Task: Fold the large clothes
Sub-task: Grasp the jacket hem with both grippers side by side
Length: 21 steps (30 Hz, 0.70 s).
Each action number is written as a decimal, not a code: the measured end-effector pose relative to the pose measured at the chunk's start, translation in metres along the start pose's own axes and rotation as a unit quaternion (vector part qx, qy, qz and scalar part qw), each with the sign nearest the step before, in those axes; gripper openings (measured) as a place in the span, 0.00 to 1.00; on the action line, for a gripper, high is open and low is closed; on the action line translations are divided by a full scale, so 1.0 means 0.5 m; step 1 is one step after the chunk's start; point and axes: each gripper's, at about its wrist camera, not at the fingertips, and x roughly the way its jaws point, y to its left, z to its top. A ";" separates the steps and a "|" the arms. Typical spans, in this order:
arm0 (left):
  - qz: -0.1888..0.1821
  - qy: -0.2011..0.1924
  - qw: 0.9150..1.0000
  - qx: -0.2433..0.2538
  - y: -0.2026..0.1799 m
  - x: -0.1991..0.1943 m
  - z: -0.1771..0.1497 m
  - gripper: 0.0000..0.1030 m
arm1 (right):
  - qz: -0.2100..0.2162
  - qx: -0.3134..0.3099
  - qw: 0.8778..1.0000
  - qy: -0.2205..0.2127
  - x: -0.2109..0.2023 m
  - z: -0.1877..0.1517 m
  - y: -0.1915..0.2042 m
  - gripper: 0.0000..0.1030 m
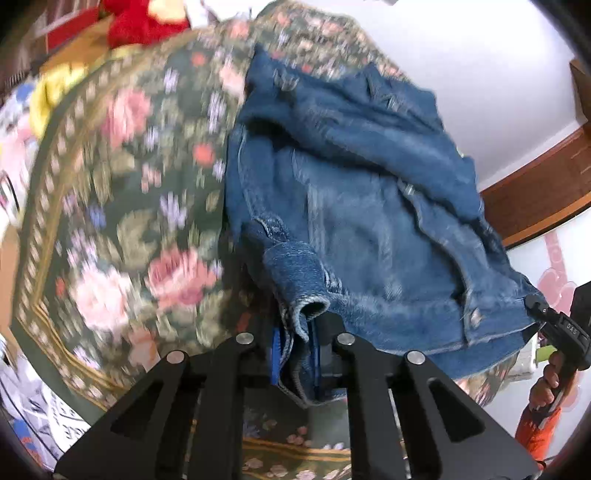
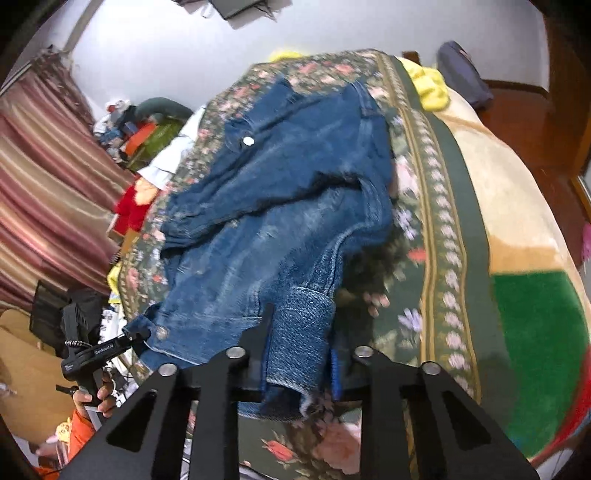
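Observation:
A blue denim jacket (image 1: 351, 206) lies crumpled on a dark green floral blanket (image 1: 129, 184) spread over a bed. My left gripper (image 1: 295, 350) is shut on a folded denim cuff and hem at the jacket's near edge, and denim hides most of its fingers. In the right wrist view the jacket (image 2: 280, 177) stretches away over the blanket (image 2: 424, 258), and my right gripper (image 2: 301, 354) is shut on a denim sleeve cuff. Each view shows the other gripper pinching a jacket corner: the right gripper (image 1: 539, 310) and the left gripper (image 2: 133, 338).
A red plush toy (image 1: 144, 22) and a yellow cloth (image 2: 432, 88) lie at the bed's far side. A beige and green blanket (image 2: 535, 314) covers the right part. A striped curtain (image 2: 44, 177) hangs at the left. A hand with an orange sleeve (image 2: 92, 398) holds the left gripper.

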 end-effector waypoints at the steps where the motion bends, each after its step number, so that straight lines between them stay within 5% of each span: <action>1: 0.000 -0.014 1.000 0.008 -0.012 -0.013 0.013 0.11 | 0.000 -0.011 1.000 -0.003 -0.001 0.011 0.009 0.15; 10: -0.001 -0.089 0.993 0.078 -0.093 -0.080 0.145 0.11 | -0.003 -0.052 0.997 -0.047 0.001 0.115 0.056 0.12; 21: 0.011 -0.150 0.986 0.074 -0.157 -0.064 0.364 0.11 | -0.026 -0.044 0.992 -0.118 0.021 0.325 0.078 0.11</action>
